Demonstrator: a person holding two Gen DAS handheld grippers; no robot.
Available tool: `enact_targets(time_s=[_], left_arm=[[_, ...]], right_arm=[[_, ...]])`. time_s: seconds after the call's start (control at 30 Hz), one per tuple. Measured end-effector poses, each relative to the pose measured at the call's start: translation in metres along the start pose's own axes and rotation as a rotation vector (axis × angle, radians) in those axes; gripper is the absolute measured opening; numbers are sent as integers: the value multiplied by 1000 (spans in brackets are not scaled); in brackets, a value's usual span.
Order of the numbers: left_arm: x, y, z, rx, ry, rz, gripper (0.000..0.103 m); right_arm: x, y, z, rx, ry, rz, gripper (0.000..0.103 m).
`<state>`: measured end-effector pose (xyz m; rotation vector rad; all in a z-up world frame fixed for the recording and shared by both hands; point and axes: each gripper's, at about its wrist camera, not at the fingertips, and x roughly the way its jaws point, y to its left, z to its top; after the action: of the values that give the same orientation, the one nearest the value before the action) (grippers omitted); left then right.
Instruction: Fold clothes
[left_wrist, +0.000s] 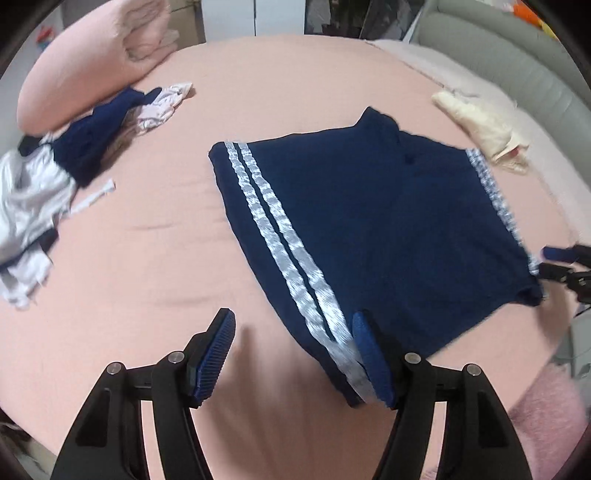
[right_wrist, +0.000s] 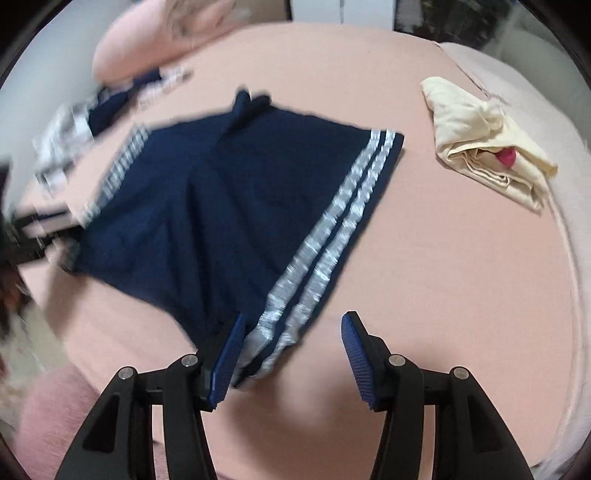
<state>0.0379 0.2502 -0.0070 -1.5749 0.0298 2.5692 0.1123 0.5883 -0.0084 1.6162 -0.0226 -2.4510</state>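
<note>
Navy shorts (left_wrist: 369, 221) with two silver side stripes lie spread flat on the pink bed sheet (left_wrist: 166, 240); they also show in the right wrist view (right_wrist: 229, 206). My left gripper (left_wrist: 291, 354) is open, its right finger (left_wrist: 373, 365) over the near striped corner. My right gripper (right_wrist: 291, 358) is open, its left finger (right_wrist: 225, 365) over the other near striped corner. Each gripper shows at the edge of the other's view, the right gripper (left_wrist: 554, 262) and the left gripper (right_wrist: 40, 236), both blurred.
A heap of navy and white clothes (left_wrist: 55, 177) lies at the left by a pink pillow (left_wrist: 85, 62). A folded cream garment (right_wrist: 487, 144) lies at the right. A grey padded headboard (left_wrist: 517, 59) runs behind. A fuzzy pink blanket (left_wrist: 546, 413) lies at the near edge.
</note>
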Motion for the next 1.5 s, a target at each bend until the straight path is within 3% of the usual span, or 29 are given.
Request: enact_targets(time_s=[0.07,0.13,0.2,0.3,0.43,0.6,0.7,0.73,0.77,0.83,0.9,0.93,1.1,1.4,1.5], left_arm=[[1,0,-6,0,12,-50,65],[10,-5,-17,19,51,-47,65],[22,-8,-24,82,93,64,66],[16,1,-24,39,85,61,65],[-2,8,-23,-47,17,-86,65],[26,10,-32,-149,154,-157,62],[19,2,-34,-179,115,-181,62],[19,2,-33,-194,108,-199,58],[20,2,-31,-199,108,-211,40],[23,2,-28,-209,109,-237,23],[28,1,-25,-213,104,-247,16],[28,1,-27,-223,106,-253,13],[16,-5,-30,-246,77,-231,10],[-4,-22,-39,-174,77,-227,10],[13,-25,-52,-162,99,-158,12]], right_arm=[[4,7,-3,-15,19,-7,54],[15,14,-13,-49,56,-9,54],[23,11,-24,-56,82,-16,56],[17,2,-31,-41,75,-24,65],[2,-7,-36,-3,42,-5,66],[9,-30,-38,185,65,157,66],[19,-33,-36,217,79,194,66],[20,-32,-36,221,75,211,65],[21,-31,-36,224,70,228,61],[24,-29,-35,231,68,262,48],[32,-21,-28,224,83,284,35],[36,-14,-25,198,96,268,33],[26,-15,-22,169,73,237,21],[3,-23,-21,174,24,258,20],[7,-32,-38,168,58,237,20]])
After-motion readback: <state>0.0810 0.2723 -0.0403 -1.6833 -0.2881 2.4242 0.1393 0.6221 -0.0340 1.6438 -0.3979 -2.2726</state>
